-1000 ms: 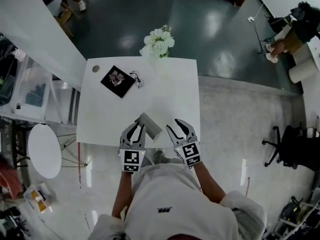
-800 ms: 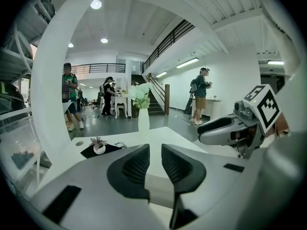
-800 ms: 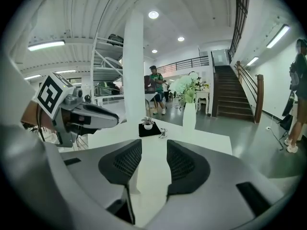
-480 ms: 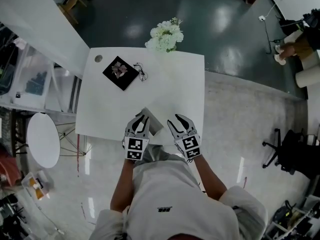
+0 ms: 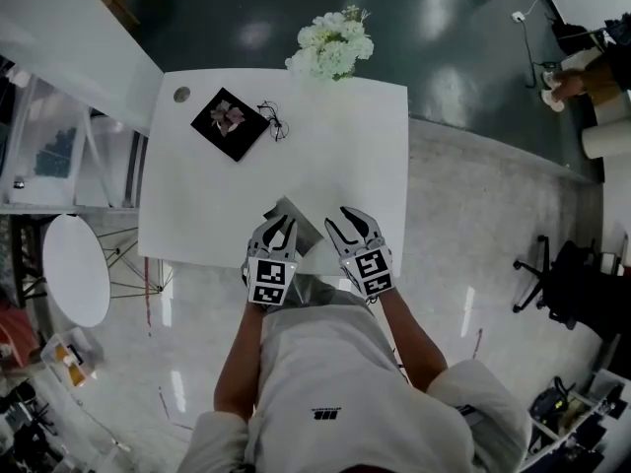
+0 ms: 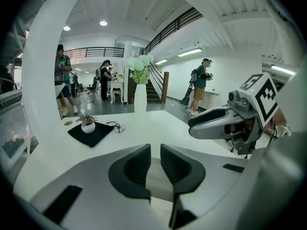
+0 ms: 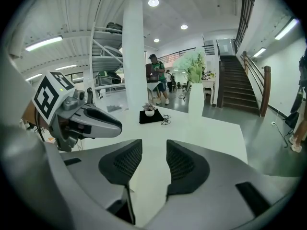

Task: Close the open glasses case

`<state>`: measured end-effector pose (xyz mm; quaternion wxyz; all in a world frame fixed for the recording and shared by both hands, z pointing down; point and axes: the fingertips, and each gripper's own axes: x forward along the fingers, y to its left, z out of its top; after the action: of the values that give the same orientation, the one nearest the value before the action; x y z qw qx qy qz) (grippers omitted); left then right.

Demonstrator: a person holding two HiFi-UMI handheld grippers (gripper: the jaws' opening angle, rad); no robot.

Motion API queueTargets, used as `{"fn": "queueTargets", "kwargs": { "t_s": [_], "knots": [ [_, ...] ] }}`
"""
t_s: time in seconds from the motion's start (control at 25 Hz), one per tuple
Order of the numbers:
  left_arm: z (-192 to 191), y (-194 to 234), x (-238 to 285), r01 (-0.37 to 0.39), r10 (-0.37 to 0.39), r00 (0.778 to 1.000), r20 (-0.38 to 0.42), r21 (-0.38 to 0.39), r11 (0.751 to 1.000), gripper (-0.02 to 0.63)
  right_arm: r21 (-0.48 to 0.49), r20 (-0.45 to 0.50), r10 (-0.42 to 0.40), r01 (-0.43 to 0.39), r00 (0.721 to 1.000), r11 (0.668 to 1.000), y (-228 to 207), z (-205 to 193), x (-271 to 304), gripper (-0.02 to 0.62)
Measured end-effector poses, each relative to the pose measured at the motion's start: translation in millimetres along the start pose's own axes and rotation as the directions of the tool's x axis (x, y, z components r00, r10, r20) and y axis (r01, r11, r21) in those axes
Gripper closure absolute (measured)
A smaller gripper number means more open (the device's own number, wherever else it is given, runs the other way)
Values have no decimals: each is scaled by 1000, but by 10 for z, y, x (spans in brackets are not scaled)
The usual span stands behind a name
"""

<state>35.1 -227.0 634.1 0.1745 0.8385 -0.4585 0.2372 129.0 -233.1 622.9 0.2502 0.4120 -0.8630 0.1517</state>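
One grey glasses case (image 5: 304, 231) lay at the table's (image 5: 197, 225) 6 o'clock edge, partly under my left claw (image 5: 278, 231), whose jaws stood narrowly apart with grey showing in the gap. My right claw (image 5: 347, 227), at the case's 3 o'clock, gaped over the tabletop. Spectacles (image 5: 273, 124) lay toward 11 o'clock.
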Motion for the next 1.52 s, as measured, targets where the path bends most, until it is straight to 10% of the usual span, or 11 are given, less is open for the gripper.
{"fn": "queueTargets", "kwargs": {
  "t_s": [1.52],
  "knots": [
    [-624,-138,554,107,-114,980,-160,-52,993,531,27,-140,62,-59,988,998,74,-553,584,439]
  ]
}}
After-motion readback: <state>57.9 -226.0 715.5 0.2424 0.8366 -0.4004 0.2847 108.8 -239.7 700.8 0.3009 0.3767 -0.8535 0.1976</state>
